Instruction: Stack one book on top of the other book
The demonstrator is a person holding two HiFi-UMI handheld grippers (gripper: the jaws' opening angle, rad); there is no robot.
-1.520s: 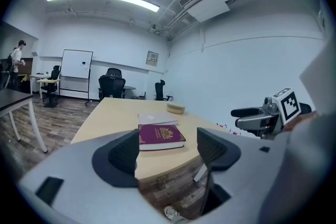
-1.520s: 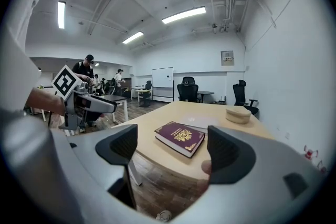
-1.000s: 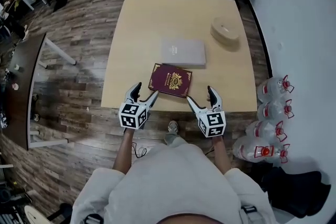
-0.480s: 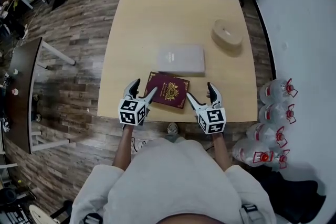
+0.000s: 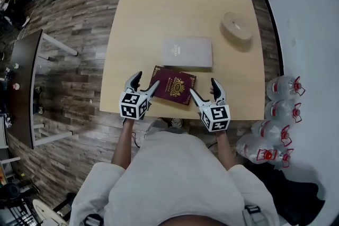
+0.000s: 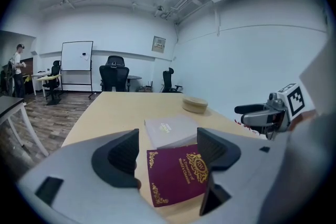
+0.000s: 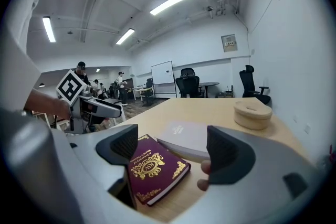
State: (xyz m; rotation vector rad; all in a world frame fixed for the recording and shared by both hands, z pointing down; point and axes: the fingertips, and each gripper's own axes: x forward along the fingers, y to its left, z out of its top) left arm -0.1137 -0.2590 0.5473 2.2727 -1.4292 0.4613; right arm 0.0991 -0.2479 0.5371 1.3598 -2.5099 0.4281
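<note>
At the left of the near table (image 5: 159, 13) edge, the left hand-held gripper (image 5: 147, 81) stands with its jaws wide apart and nothing pressed between them. Its inner fingertip is just beside the near left corner of the maroon book (image 5: 174, 85). This book, with a gold crest on its cover, lies flat on the table and is turned slightly askew. Just behind it, a little further in, the grey book (image 5: 186, 52) also lies flat, and the two covers do not overlap. To the right of the maroon book, the right hand-held gripper (image 5: 203, 87) is likewise spread wide and empty, close to the book's near right corner. Further right and back sits a round beige container (image 5: 237, 26), well apart from both books. Beyond the table's right edge, water bottles (image 5: 283, 87) stand on the floor.
</note>
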